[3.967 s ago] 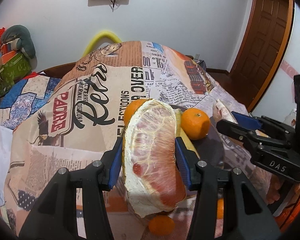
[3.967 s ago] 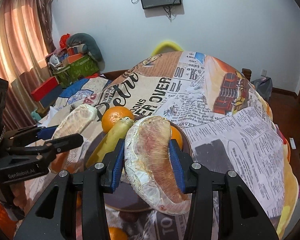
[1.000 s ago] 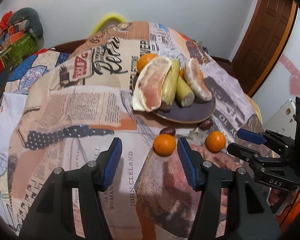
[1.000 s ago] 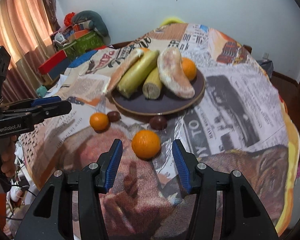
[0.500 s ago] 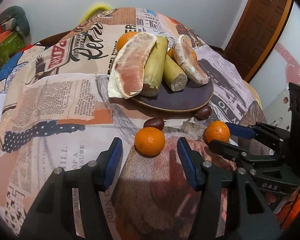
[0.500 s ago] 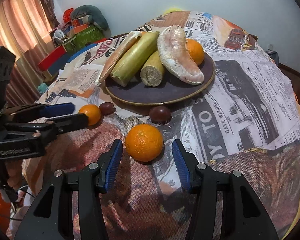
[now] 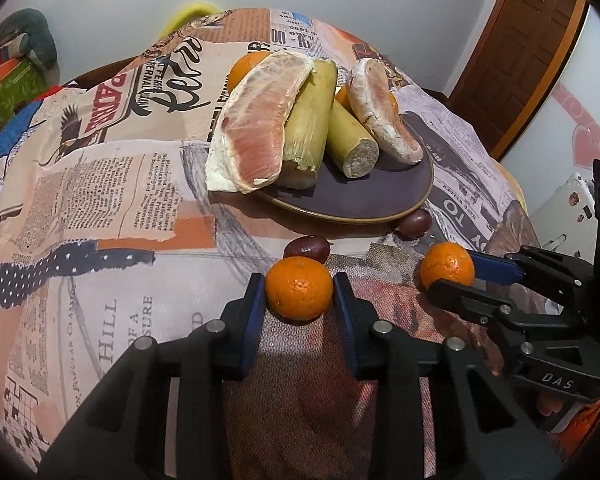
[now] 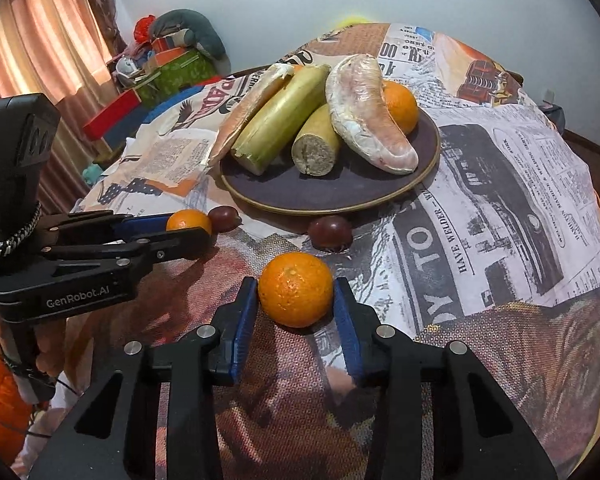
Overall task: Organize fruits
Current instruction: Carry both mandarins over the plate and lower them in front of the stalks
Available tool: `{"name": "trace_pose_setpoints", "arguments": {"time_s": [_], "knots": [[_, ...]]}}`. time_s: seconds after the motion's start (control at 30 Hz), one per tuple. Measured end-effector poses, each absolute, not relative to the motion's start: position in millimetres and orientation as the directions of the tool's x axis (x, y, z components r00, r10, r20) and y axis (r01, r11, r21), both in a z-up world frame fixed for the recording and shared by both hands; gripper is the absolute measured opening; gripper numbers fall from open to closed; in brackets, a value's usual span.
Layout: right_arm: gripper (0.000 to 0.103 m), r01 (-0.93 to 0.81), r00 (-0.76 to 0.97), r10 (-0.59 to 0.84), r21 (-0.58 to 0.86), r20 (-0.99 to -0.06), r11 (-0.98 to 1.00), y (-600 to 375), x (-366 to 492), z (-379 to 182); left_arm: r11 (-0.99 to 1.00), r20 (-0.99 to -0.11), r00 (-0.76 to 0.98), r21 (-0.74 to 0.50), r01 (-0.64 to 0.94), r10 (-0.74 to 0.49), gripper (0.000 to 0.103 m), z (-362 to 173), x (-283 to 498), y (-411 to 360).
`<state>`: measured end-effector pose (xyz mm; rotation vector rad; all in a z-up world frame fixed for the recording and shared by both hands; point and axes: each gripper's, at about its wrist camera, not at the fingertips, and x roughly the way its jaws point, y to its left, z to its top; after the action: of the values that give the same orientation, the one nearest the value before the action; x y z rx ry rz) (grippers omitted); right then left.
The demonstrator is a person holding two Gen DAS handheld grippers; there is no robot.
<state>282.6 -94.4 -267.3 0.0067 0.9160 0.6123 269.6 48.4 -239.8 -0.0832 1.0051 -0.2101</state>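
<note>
The left gripper [image 7: 299, 292] has just closed on a small round orange tangerine [image 7: 299, 289]; the right gripper [image 8: 296, 294] has likewise closed on a larger round orange [image 8: 295, 289]; the dark round plate [image 8: 340, 194] lies at twelve o'clock.

On the table [image 8: 500, 200], the plate [image 8: 340, 196] of fruit lies beyond two oranges: one [image 7: 299, 289] between my left pads, another [image 8: 295, 289] between my right.

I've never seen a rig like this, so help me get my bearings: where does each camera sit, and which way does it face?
Left wrist: on the left gripper, looking down its jaws at a small orange and the plate; the right gripper shows at right.
Right wrist: on the right gripper, facing a larger orange; the left gripper shows at left.
Shared: plate, both oranges, both grippers, whose jaws have just been closing onto the oranges.
</note>
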Motion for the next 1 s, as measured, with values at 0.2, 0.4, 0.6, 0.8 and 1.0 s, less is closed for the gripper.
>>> {"name": "trace_pose_setpoints", "arguments": {"time_s": [0.2,0.4,0.6,0.8,1.0], "knots": [[0.035,-0.492,0.472,0.501,0.255,-0.726,0.832,-98,282,-259,0.978,-0.811,0.547,-0.157,0.136,-0.206,0.034,-225,265,50],[0.035,-0.487,0.514,0.498,0.239,-0.698,0.840,-105,288,-245,0.980,-0.782,0.592,-0.137,0.145,-0.197,0.034,-205,266,45],[0.035,-0.471,0.555,0.493,0.234,-0.670,0.850,-111,300,-232,0.978,-0.751,0.627,-0.134,0.161,-0.206,0.034,-187,275,39],[0.035,-0.466,0.581,0.493,0.232,-0.648,0.854,-114,312,-224,0.975,-0.735,0.642,-0.136,0.177,-0.219,0.034,-180,288,33],[0.035,-0.463,0.593,0.484,0.220,-0.644,0.859,-114,325,-225,0.972,-0.739,0.633,-0.142,0.187,-0.230,0.034,-186,303,27]]}}
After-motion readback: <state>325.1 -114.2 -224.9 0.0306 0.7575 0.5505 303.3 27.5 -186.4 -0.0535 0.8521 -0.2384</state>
